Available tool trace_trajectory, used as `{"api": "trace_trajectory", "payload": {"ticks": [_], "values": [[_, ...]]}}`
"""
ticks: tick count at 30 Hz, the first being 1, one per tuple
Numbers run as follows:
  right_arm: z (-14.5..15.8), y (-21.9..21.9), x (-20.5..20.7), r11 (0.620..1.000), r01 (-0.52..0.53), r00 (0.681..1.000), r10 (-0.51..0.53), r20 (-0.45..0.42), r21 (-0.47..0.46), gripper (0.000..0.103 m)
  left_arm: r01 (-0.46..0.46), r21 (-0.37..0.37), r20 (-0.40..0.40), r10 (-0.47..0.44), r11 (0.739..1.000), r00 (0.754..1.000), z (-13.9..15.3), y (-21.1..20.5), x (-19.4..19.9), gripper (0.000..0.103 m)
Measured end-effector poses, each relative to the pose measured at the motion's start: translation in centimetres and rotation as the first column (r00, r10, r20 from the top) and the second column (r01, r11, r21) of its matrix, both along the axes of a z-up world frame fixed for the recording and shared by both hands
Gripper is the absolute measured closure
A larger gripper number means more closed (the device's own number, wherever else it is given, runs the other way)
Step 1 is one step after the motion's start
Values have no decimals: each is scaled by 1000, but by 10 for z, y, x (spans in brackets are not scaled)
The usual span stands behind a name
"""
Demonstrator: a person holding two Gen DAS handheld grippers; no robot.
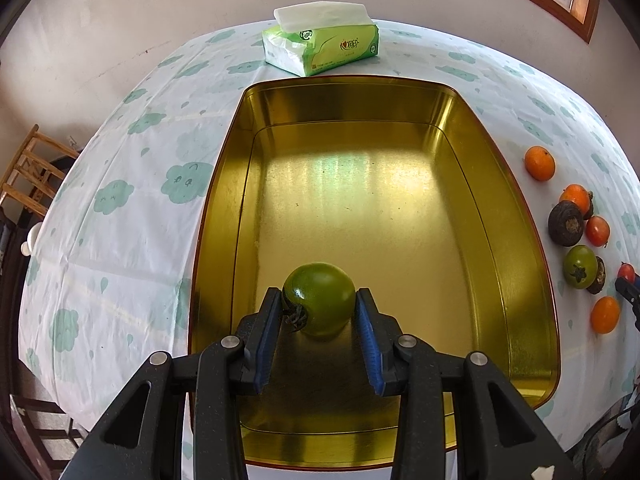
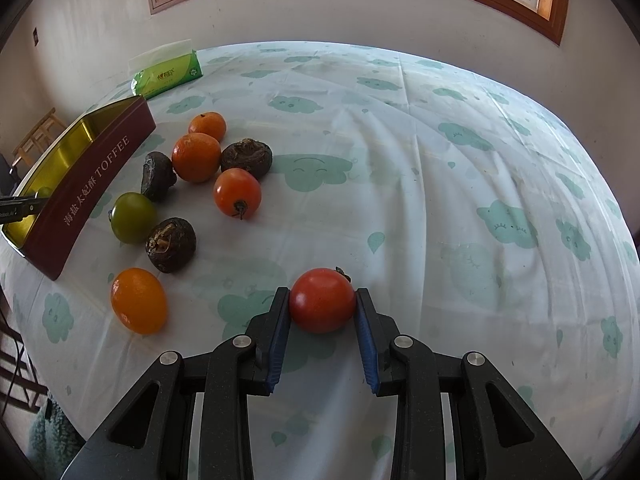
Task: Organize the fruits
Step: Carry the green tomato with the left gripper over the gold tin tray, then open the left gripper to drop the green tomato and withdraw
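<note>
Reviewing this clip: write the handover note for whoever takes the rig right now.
Left gripper: shut on the green tomato, over the gold tin, near end.
Right gripper: shut on the red tomato, at the tablecloth.
Done: nothing lies loose in the tin.
Left: release the green tomato, carry the red one over, then the loose fruit cluster beside the tin.

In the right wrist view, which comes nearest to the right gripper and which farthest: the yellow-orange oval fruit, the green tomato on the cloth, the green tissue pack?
1. Yellow-orange oval fruit, just left of the right gripper.
2. Green tomato, farther left, beside the toffee tin.
3. Green tissue pack, far back left.
</note>
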State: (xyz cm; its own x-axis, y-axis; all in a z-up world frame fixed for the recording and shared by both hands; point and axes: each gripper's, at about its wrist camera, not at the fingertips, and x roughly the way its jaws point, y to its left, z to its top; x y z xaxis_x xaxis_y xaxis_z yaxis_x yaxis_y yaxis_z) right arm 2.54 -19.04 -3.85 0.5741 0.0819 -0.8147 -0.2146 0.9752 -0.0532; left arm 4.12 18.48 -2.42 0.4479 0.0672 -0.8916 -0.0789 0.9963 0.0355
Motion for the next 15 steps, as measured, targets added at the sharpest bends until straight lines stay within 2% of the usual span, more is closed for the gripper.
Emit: {"api": "trace_trajectory", "payload": {"ticks": [5, 15], "values": [[1, 0, 0, 1000, 1, 1000, -1, 1, -1, 70, 3, 3, 5, -3, 1000, 1000, 0, -1, -1, 67], [1, -1, 0, 1000, 7, 1000, -7, 3, 5, 70, -3, -2, 53, 3, 1000, 999, 11, -3, -10, 51]]}}
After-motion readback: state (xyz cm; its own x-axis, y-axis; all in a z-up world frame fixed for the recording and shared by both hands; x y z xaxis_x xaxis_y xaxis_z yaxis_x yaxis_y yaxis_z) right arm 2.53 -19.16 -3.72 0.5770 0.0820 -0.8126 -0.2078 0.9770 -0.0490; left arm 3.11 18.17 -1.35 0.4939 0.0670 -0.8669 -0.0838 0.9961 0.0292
